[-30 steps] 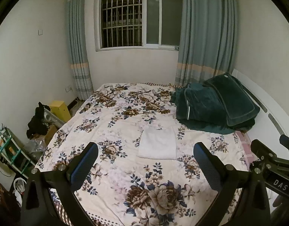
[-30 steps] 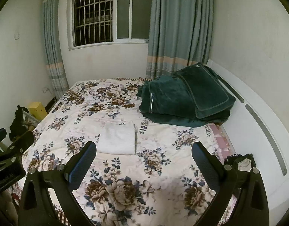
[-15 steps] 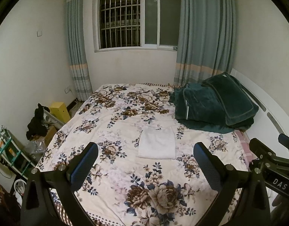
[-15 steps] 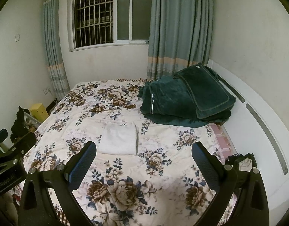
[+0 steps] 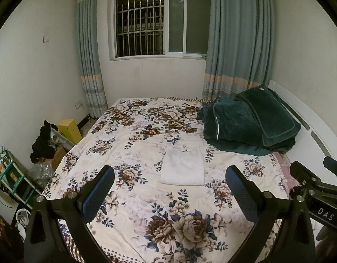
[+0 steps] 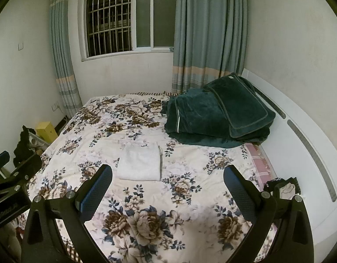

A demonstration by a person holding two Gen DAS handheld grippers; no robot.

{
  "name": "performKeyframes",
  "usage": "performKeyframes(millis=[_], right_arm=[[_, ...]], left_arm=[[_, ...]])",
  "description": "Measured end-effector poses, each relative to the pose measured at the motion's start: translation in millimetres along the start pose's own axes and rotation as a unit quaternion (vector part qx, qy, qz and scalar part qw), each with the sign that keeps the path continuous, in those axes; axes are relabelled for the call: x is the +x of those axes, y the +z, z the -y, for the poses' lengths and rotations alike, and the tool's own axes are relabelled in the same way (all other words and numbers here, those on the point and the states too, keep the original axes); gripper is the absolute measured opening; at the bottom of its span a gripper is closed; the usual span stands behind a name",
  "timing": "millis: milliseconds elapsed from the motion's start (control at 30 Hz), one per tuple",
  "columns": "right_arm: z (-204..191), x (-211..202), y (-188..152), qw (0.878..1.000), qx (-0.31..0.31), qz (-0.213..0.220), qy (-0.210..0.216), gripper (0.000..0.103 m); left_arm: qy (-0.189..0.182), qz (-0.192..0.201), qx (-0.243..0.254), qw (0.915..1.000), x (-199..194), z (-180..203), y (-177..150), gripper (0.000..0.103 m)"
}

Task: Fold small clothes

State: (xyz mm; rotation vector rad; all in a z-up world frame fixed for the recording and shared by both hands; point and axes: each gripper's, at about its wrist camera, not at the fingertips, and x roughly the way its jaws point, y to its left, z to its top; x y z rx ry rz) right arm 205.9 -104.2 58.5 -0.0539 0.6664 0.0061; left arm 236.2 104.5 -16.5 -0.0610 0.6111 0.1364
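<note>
In the left wrist view, we see the left gripper (image 5: 169,176) at the bottom of the frame with its two fingers spread wide and nothing between them; the pads (image 5: 98,194) are blue with a fine dotted texture on black frames. Above the gap, at the centre of the frame, a white folded cloth (image 5: 182,167) lies flat as a soft rectangle on the floral bedspread (image 5: 146,135). At the centre right a dark green plush blanket (image 5: 245,122) is piled. Part of the right gripper (image 5: 317,188) enters at the lower right edge.

In the right wrist view, the right gripper (image 6: 167,175) is also wide apart and empty, held over the bed. The white folded cloth (image 6: 140,163) lies left of centre, just above the left finger. At the lower right edge a small black-and-white bundle (image 6: 284,186) rests on the white bed frame (image 6: 300,153).
</note>
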Motion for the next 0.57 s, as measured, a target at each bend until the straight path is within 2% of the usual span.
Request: performKeyframes(millis=[567], right_arm=[[-0.2, -3.9, -4.0, 1.0, 0.005, 0.001, -0.004, 0.103]], left_arm=[[0.007, 0.003, 0.004, 1.0, 2.9, -2.6, 6.6, 0.103]])
